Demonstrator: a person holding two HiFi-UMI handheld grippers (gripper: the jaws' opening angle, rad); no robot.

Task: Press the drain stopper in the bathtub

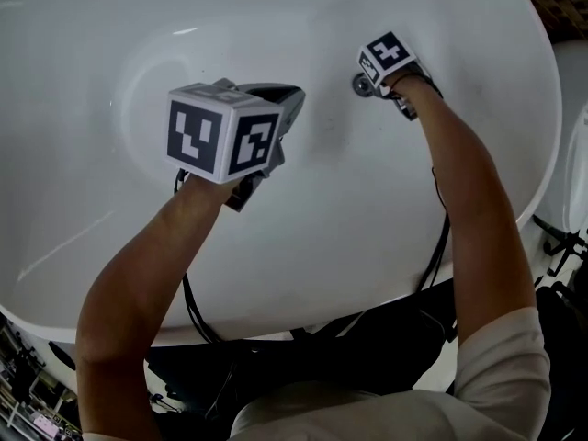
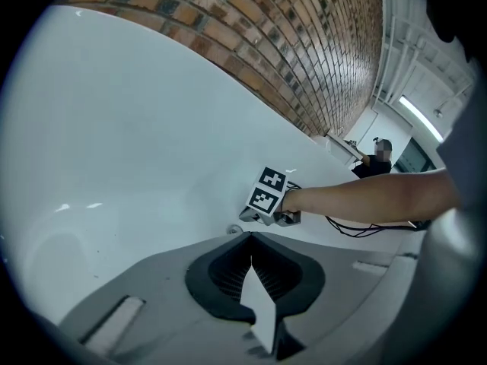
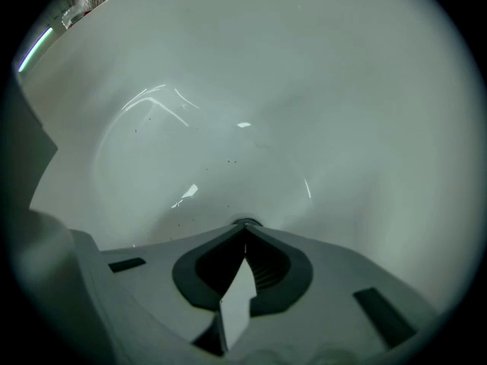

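The round metal drain stopper (image 1: 360, 85) sits in the floor of the white bathtub (image 1: 386, 209). My right gripper (image 1: 371, 75) is down in the tub, shut, with its closed tips right at the stopper. In the right gripper view the stopper (image 3: 245, 221) shows only as a dark rim just past the tips of that gripper (image 3: 245, 227); I cannot tell whether they touch. My left gripper (image 1: 287, 101) hovers to the left, shut and holding nothing. In the left gripper view its closed tips (image 2: 249, 236) point toward the right gripper (image 2: 268, 204) and the stopper (image 2: 235, 229).
The tub's near rim (image 1: 303, 318) runs across below my arms, with black cables (image 1: 190, 301) hanging over it. A brick wall (image 2: 304, 44) rises behind the tub. A person (image 2: 377, 158) stands far off beyond the tub's end.
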